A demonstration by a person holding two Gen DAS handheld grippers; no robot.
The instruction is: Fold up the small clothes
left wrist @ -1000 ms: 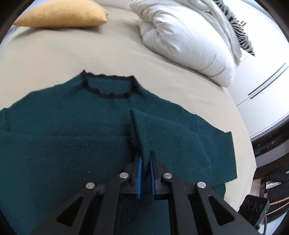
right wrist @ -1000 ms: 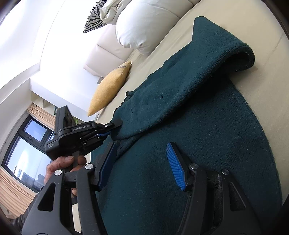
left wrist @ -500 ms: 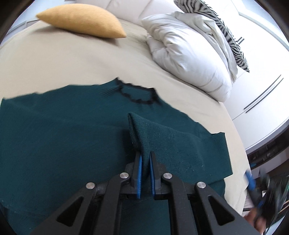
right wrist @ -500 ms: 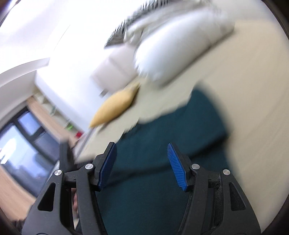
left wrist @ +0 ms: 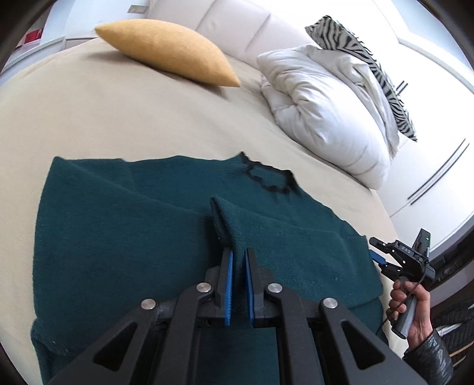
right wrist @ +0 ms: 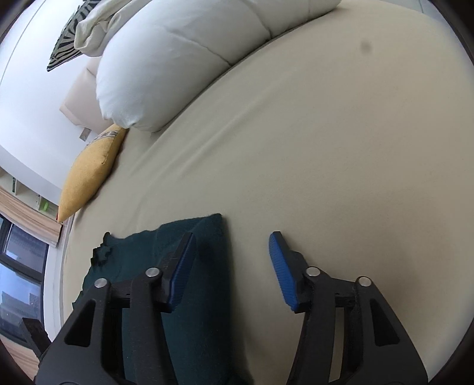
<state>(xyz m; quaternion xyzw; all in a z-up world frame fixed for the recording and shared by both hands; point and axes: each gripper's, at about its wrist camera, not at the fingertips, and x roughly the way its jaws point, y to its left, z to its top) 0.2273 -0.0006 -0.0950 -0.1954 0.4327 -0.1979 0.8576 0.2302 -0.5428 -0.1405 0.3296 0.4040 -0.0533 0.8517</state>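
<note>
- Setting: a bed [left wrist: 148, 118] with a beige sheet and a padded pale headboard [left wrist: 237, 26] at the far side; all positions below are given relative to the dark green sweater [left wrist: 118, 237], the task item, which lies spread on the sheet at the near side of the bed.
- Beyond the sweater's left part: a mustard cushion [left wrist: 169, 50] resting on the sheet, well apart from the garment.
- On the sweater, centre: the left gripper [left wrist: 238, 260] has its blue pads pressed together on a raised fold of the green knit — the cloth stands up in a ridge between the jaws.
- Just beyond that fold: the sweater's collar with dark trim [left wrist: 269, 180], lying at the garment's far edge.
- Beyond the sweater's right part: a white duvet [left wrist: 326, 103] bunched against the headboard, with a zebra-striped cloth [left wrist: 364, 59] on top of it.
- At the sweater's right edge: the right gripper [right wrist: 234, 266], held in a person's hand [left wrist: 414, 311] with a dark sleeve at the wrist. Its jaws have just been closing but stand apart — one blue pad [right wrist: 183, 266] is over the sweater's edge, the other over bare sheet. No cloth is pinched between them.
</note>
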